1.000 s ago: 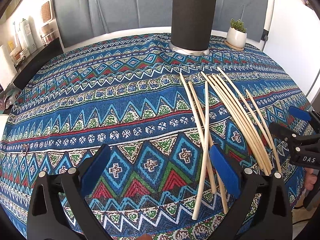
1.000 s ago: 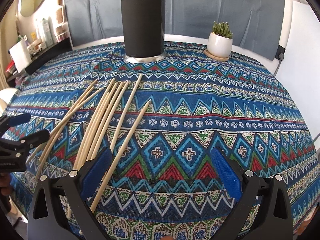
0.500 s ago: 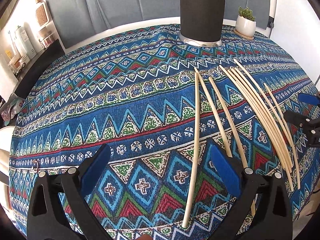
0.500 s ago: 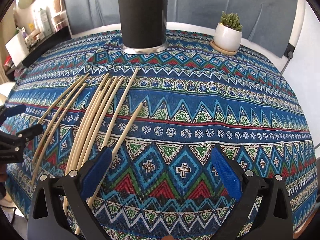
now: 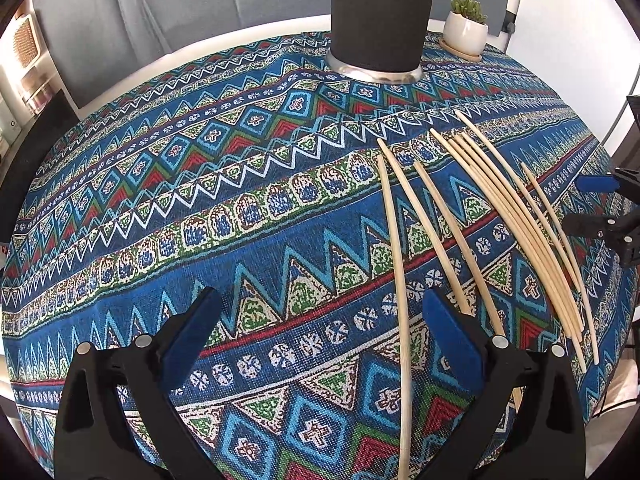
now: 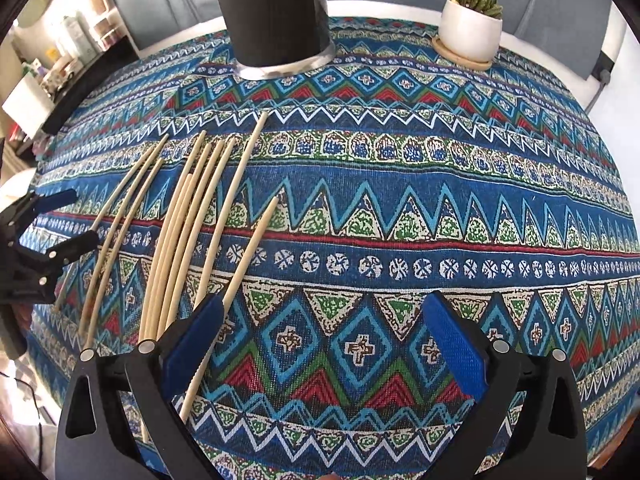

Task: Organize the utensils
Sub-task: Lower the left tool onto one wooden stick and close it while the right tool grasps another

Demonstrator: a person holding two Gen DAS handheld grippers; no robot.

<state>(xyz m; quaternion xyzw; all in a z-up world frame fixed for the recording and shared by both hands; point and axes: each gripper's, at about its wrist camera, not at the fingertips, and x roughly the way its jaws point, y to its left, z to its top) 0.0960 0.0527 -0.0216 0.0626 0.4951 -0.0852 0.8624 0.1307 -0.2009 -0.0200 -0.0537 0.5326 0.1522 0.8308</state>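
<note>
In the left wrist view, the left gripper (image 5: 320, 320) hangs low over the patterned tablecloth (image 5: 200, 220) with its blue-padded jaws spread wide and nothing between them but cloth and the lower length of one wooden chopstick (image 5: 400, 280), which runs from mid-table down past the inside of the right-hand pad. Two more single sticks lie just right of it, fanning apart toward the far end. Further right lies a tight bundle of chopsticks (image 5: 520, 232), near ends together, far tips splayed toward the black cylindrical holder (image 5: 380, 16). The holder stands upright on a metal base at the far side of the table, its top cut off by the frame. At the right edge the right gripper (image 5: 600, 204) shows side-on, jaws apart, just beside the outermost stick; contact cannot be judged.

The right wrist view shows the left gripper (image 6: 60, 220) at the left edge, open, close to the leftmost sticks. The bundle (image 6: 180, 240) sits left of centre. One separate chopstick (image 6: 248, 256) slants down to the inner face of the left-hand pad of the right gripper (image 6: 328, 320), whose jaws are also wide open and grasp nothing. Only here is the succulent in a white pot (image 6: 470, 28), on its wooden saucer, seen in full, right of the holder (image 6: 272, 12).
</note>
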